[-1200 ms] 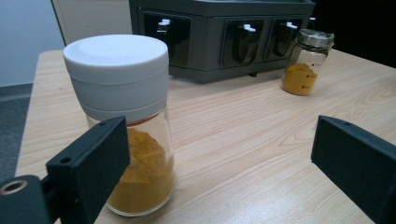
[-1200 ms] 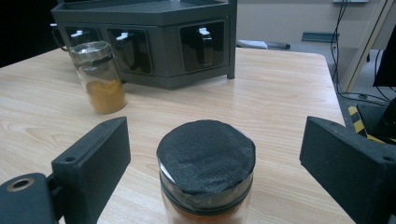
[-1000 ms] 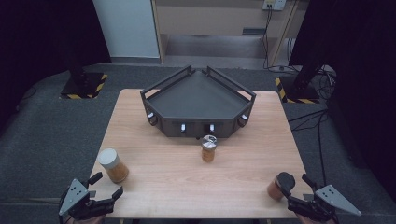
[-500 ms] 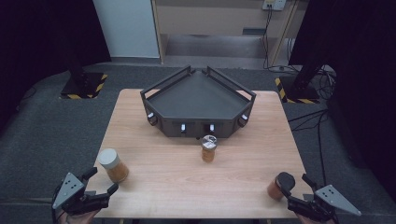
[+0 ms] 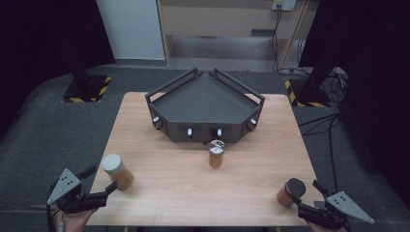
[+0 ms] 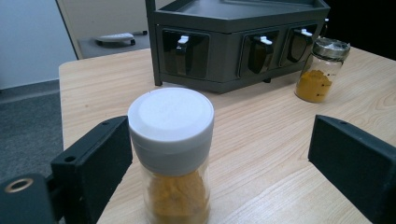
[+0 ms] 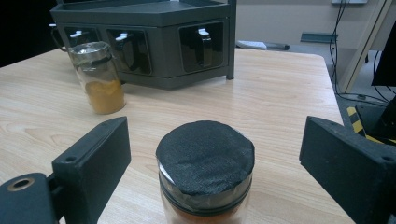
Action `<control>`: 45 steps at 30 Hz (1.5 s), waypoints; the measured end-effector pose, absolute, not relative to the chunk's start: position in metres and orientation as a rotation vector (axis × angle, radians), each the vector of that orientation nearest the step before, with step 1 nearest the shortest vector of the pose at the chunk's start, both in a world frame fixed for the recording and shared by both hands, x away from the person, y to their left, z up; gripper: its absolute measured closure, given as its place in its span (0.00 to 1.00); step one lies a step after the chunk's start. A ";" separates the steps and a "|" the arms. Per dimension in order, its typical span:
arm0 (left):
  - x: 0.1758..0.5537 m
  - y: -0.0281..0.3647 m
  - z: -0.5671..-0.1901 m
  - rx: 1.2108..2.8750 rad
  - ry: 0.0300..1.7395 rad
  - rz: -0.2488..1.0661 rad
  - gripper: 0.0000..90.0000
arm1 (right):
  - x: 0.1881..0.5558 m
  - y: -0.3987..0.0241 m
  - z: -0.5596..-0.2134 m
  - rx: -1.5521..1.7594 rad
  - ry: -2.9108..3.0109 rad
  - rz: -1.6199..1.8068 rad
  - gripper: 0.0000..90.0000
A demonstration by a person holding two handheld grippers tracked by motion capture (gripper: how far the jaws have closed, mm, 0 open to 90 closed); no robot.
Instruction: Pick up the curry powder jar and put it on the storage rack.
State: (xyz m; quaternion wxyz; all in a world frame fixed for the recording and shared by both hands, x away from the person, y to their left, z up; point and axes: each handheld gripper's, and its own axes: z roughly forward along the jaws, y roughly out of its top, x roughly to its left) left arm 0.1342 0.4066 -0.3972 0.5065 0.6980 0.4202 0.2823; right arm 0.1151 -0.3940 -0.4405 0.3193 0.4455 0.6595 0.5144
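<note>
**High view: two jars bracketed, neither gripped yet**

High view, landmark = dark corner rack (image 5: 205, 108) at the far middle of the tabletop (image 5: 203, 179).

- White-lidded jar (image 5: 116, 170): well out from the rack's front-left corner, near the tabletop's near-left edge. Upright, orange-yellow powder inside. In the left gripper view it stands between the jaws, close against one jaw and well apart from the other.
- Black-lidded jar (image 5: 290, 192): well out from the rack's front-right corner, near the near-right edge. Upright. In the right gripper view it sits roughly centred in the gap, neither jaw touching.
- Left hand-held gripper (image 5: 99, 186): spread wide, released, holding nothing.
- Right hand-held gripper (image 5: 307, 198): likewise spread wide, released.
- Silver-lidded jar (image 5: 216, 153): just in front of the rack's front face, untouched.

Step in hand, as I judge it: closing on both jars for a lift toward the rack.

Notes on doing it well:
- Left side: centre the jar first; closing off-centre would likely shove or tip it.
- Grip the glass body below the lid, not the lid itself.
- Close slowly, jaws level; glass is slick.
- Lift straight up before moving rackward, clearing the silver-lidded jar.
</note>
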 end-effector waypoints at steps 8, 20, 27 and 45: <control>0.147 0.414 -0.393 1.696 1.017 0.656 0.07 | 0.115 -0.394 -0.440 1.173 1.734 1.352 0.10; 0.168 0.422 -0.395 1.715 1.024 0.619 0.08 | 0.115 -0.394 -0.440 1.173 1.730 1.351 0.10; 0.182 0.431 -0.405 1.704 1.019 0.575 0.09 | 0.114 -0.394 -0.440 1.174 1.728 1.351 0.10; 0.200 0.434 -0.425 1.689 0.977 0.540 0.25 | 0.114 -0.393 -0.440 1.173 1.724 1.346 0.10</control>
